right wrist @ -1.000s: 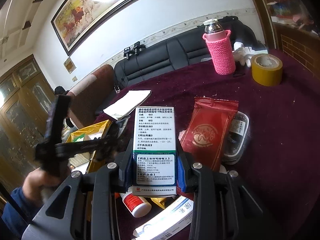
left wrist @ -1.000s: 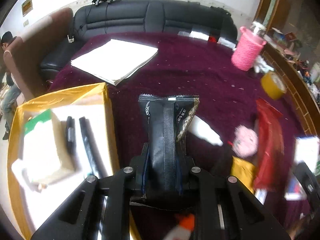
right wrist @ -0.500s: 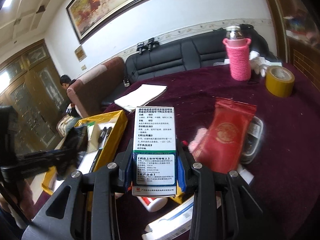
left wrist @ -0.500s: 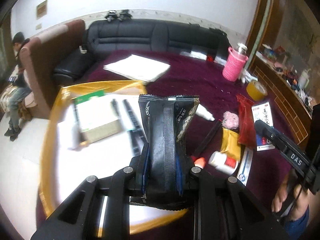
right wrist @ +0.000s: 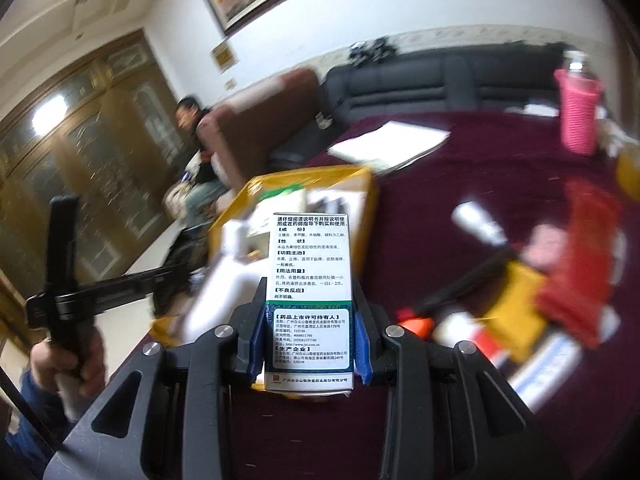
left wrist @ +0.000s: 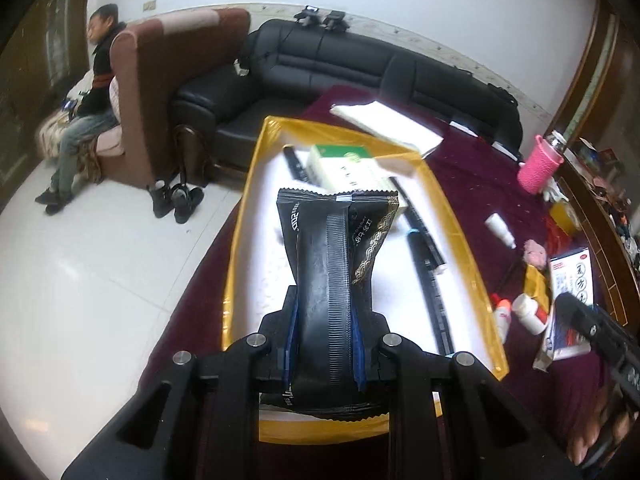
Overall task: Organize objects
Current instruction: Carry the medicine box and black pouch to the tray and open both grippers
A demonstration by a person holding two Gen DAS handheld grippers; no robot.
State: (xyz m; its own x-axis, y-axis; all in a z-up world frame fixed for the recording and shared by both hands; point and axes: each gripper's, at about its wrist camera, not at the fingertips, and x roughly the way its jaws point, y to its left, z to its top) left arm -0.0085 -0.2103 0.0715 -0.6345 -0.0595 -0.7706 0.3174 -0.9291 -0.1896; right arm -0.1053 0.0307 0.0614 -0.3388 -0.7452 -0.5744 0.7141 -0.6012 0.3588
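My left gripper (left wrist: 325,354) is clamped on a black sachet (left wrist: 337,264), its blue pads pressing the pack's lower part so that it pinches in at the waist and flares out above. The sachet stands upright in the jaws with its seam facing me. Directly ahead of and below this gripper lies the gold-rimmed tray (left wrist: 460,240) with a white floor. Beyond the sachet's top edge, inside the tray, sits a green-and-white box (left wrist: 344,166), and to the right of the sachet black pens (left wrist: 424,248) lie lengthwise along the tray. Right of the tray, on the maroon tabletop (left wrist: 472,176), I see a small white bottle (left wrist: 500,230), a pink fuzzy thing (left wrist: 535,251), a yellow packet (left wrist: 536,284) and a red-capped bottle (left wrist: 528,312). Far ahead to the right stands a bottle in a pink knitted sleeve (left wrist: 540,166).

My right gripper (right wrist: 310,354) holds a white medicine box (right wrist: 310,296) upright, printed face toward me, blue pads tight on both narrow sides. The tray (right wrist: 368,196) lies ahead and slightly left of it, blurred. To its left, a hand (right wrist: 68,364) grips the handle of the left gripper. To the right of the box, a red pack (right wrist: 580,256) lies on the cloth, smeared by blur.
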